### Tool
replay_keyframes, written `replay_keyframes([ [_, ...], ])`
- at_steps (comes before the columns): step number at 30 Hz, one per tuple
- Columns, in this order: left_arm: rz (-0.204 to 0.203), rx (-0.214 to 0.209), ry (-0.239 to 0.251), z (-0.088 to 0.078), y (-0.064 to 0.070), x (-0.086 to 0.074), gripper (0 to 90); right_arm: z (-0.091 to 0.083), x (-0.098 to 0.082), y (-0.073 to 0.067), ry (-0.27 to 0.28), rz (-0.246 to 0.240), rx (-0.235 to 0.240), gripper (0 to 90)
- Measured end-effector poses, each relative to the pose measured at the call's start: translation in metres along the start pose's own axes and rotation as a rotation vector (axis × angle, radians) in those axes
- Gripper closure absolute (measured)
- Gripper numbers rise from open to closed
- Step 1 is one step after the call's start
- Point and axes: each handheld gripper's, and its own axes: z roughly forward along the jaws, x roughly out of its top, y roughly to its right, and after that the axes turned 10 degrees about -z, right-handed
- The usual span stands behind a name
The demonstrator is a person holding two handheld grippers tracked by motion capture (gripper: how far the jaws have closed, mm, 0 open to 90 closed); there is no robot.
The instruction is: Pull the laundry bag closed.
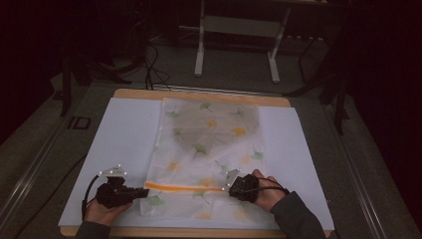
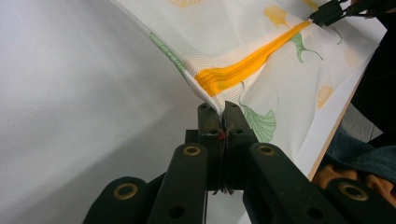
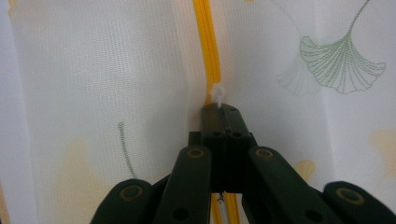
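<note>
A white mesh bag (image 1: 206,154) printed with ginkgo leaves is lying flat on a white sheet (image 1: 124,144) covering the counter (image 1: 199,94), its orange zipper (image 1: 184,187) running across the near end between the two claws. The step in hand appears to be working the zipper, one claw anchoring, the other driving the slider.

The left claw (image 1: 142,191) is gripping the bag's edge at the zipper's end; in the left gripper view its jaws are pressed together on the fabric corner (image 2: 219,106), which is rising slightly off the sheet just ahead of the jaw tips.

The right claw (image 1: 230,185) is sitting at the opposite end of the zipper. In the right gripper view its jaws are closed narrow, and the small white zipper pull (image 3: 217,94) is standing at the jaw tips, apparently pinched, with the orange tape extending straight ahead of the claw.

The next move probably calls for drawing the pull steadily along the tape line while the left claw is keeping the fabric taut, so the mesh is not bunching at the slider.
</note>
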Motion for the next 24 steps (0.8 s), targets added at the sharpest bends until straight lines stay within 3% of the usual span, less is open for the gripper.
replay_keyframes([
  [24, 0.001, 0.001, 0.002, 0.000, 0.000, 0.000, 88.9, -0.006, -0.017, 0.001, -0.021, 0.013, -0.011, 90.0],
])
